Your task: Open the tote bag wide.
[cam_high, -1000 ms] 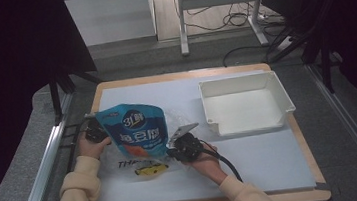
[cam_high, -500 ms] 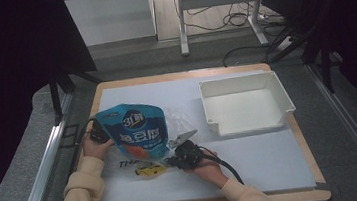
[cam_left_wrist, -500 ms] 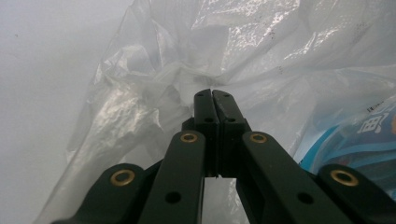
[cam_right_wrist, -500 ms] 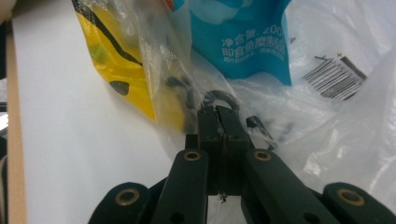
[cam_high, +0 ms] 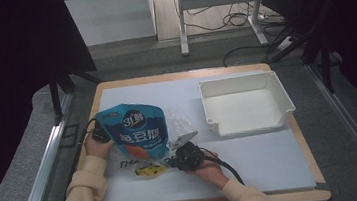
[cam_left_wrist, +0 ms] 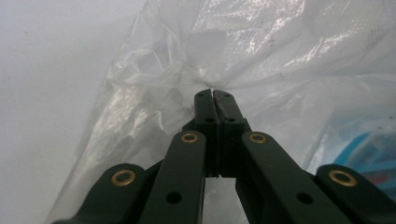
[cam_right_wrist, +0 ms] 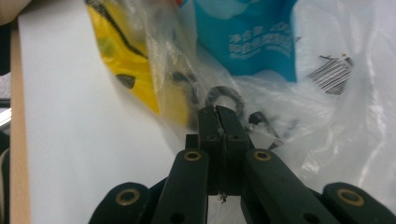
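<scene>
A clear plastic bag (cam_high: 169,131) is seen lying on the white desk (cam_high: 253,158), left of the middle, with a blue pouch (cam_high: 134,130) inside it and a yellow packet (cam_high: 148,170) at its near edge. The left claw (cam_left_wrist: 213,95) is held at the bag's left side, its jaws pressed together on a gathered fold of the thin film, as is shown in the left gripper view. The right claw (cam_right_wrist: 218,113) is clamped on the film at the bag's near right edge, close to the yellow packet and some dark print on the plastic. Both hands are rested low on the desk. A white tray (cam_high: 279,97) is placed well apart, to the right.
</scene>
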Demonstrator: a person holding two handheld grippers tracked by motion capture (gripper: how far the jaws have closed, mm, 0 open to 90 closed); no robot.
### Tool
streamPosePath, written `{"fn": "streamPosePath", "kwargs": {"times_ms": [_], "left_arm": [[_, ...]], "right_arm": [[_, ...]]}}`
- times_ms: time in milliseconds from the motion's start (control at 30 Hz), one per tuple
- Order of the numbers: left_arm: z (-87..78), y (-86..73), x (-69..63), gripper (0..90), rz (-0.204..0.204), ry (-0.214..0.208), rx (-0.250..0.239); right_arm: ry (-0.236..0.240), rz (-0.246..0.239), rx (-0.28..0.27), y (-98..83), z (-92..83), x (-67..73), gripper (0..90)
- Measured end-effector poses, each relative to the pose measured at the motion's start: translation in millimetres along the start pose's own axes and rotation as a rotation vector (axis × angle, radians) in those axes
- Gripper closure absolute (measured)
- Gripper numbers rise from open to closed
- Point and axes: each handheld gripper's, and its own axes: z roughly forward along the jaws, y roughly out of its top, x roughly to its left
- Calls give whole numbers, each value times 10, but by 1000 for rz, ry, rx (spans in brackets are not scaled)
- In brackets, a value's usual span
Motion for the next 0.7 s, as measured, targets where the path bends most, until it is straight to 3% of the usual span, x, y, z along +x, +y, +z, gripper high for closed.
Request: {"fn": "streamPosePath", "kwargs": {"times_ms": [500, 700], "left_arm": [[92, 43, 61, 900, -13, 8, -1], [-17, 34, 53, 900, -20, 6, -33]], "right_arm": [[42, -35, 3, -99, -66, 69, 890], [21, -43, -10, -92, -86, 69, 889]]}}
